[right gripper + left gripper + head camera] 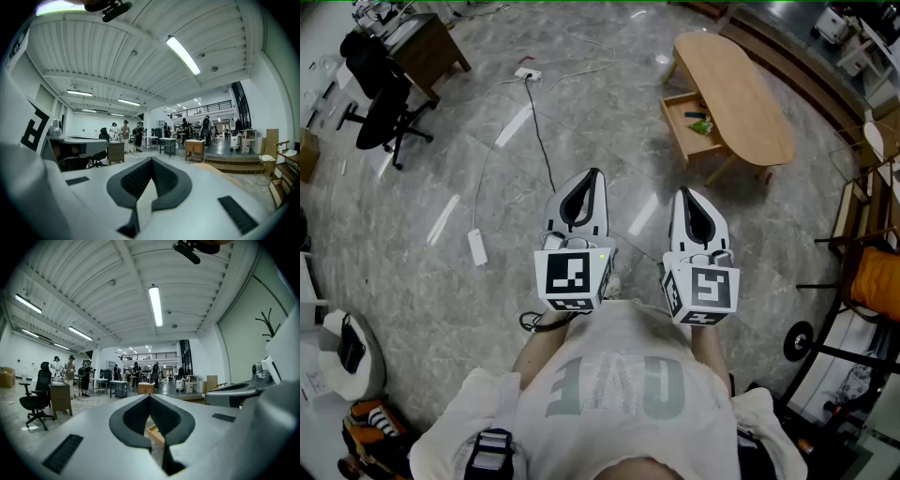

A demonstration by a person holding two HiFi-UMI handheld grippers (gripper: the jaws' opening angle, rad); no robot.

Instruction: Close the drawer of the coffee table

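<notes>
1. Approach step: left claw [592, 178] and right claw [684, 195] both pressed together, empty
2. Drawer [692, 124] juts open from the low worktop [741, 89], well ahead
3. Next: walk close, push its front in

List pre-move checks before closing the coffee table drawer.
1. Drawer stands open, front reachable: ok.
2. Small items sit clear of the drawer rim: cannot tell, too small.
3. Left gripper shut, empty: ok.
4. Right gripper shut, empty: ok.
5. Grippers at the drawer front: not ok, both are well short of the coffee table.
6. Floor cable off the route: probably ok, it lies left of it.
</notes>
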